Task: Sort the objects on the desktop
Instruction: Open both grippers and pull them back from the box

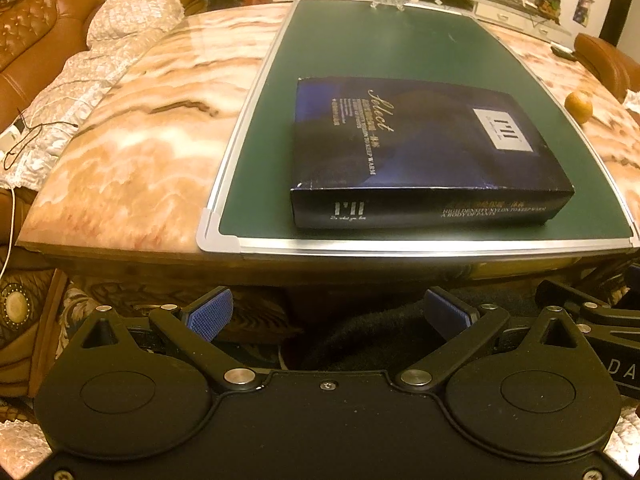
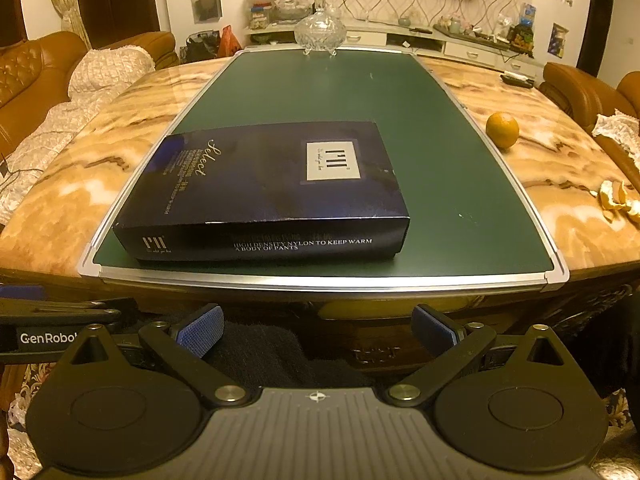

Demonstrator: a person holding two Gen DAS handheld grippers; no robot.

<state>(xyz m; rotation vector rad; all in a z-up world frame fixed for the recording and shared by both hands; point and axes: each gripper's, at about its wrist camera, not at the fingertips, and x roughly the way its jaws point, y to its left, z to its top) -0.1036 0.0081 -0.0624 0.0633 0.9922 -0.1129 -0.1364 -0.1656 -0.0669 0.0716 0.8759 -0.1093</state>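
Trouble would most likely come from the dark box [image 2: 264,188] itself: it looks broader than either claw can span, so a one-sided pinch on its near edge could tilt it or skid it across the green board [image 2: 460,168] it lies flat on, towards that board's near-left corner. Both the left claw [image 1: 328,314] and the right claw [image 2: 316,328] stand wide and empty, below the board's near rim and off the table [image 2: 60,208]. An orange [image 2: 503,130] just beyond the board's right rim could roll if knocked. Only the right view shows the peel scraps [image 2: 618,200] farther right of the board; the left view alone shows the cable [image 1: 24,140] on the sofa cover well left of it
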